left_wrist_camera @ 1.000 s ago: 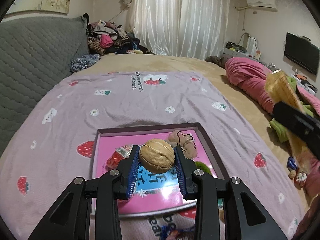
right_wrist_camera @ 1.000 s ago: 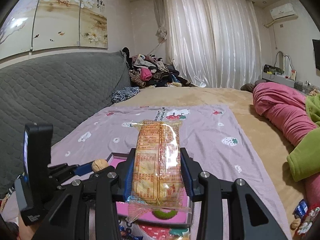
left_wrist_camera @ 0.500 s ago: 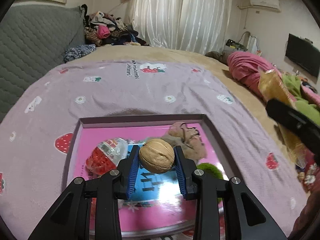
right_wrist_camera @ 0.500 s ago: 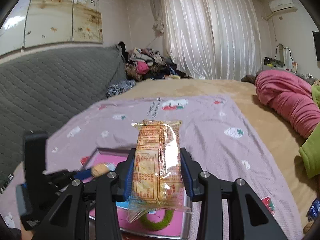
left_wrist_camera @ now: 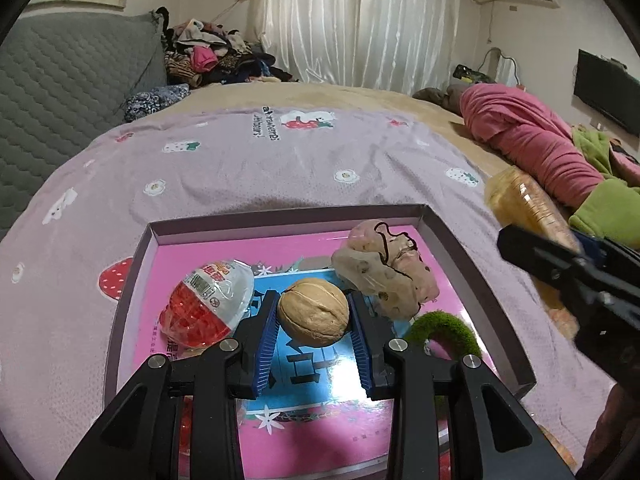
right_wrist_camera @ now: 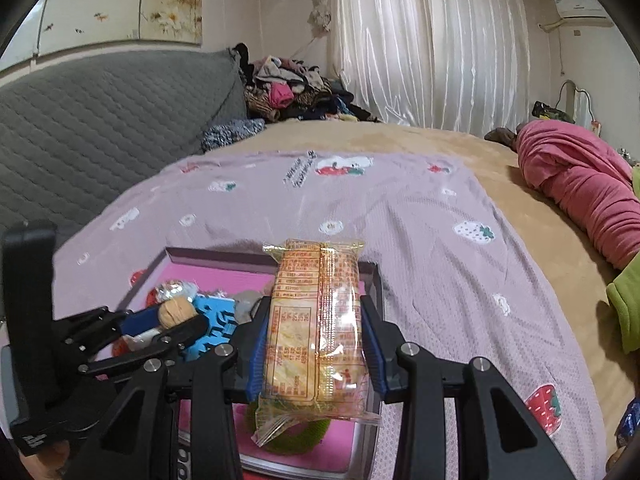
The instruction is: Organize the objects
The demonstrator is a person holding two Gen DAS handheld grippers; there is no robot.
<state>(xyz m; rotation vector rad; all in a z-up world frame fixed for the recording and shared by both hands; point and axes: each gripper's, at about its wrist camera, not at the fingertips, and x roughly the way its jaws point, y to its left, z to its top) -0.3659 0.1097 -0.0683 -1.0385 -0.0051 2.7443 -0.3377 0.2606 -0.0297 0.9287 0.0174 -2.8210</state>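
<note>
Bedroom clutter frames the work: a bed (left_wrist_camera: 360, 100) spread with a lilac strawberry sheet (left_wrist_camera: 280, 168), and on it a shallow pink-lined tray (left_wrist_camera: 476, 280) that takes the sorted things. Left claw (left_wrist_camera: 313, 330) is closed on a walnut (left_wrist_camera: 313, 312), pinched between its blue pads and held low over the middle of the tray; whether the nut touches the tray floor I cannot tell. Just left of it lies a red-and-white toy egg (left_wrist_camera: 208, 308), just right a wrapped pink sweet (left_wrist_camera: 384, 276), and nearer the right rim a green fuzzy ring (left_wrist_camera: 444, 330), so three things already sit inside. Right claw (right_wrist_camera: 316, 354) is closed on a yellow cracker pack (right_wrist_camera: 316, 320), held upright above the tray's near right corner, over the ring. By my reading the task is past its middle: both held things are over the tray and need only setting down, and small wrapped bits at the sheet's right edge (right_wrist_camera: 628, 424) may remain. Against a second ago, the left claw has dropped from above the tray's near rim to low among its contents, and the right claw has moved forward with its pack so the tray shows closer beneath it.
</note>
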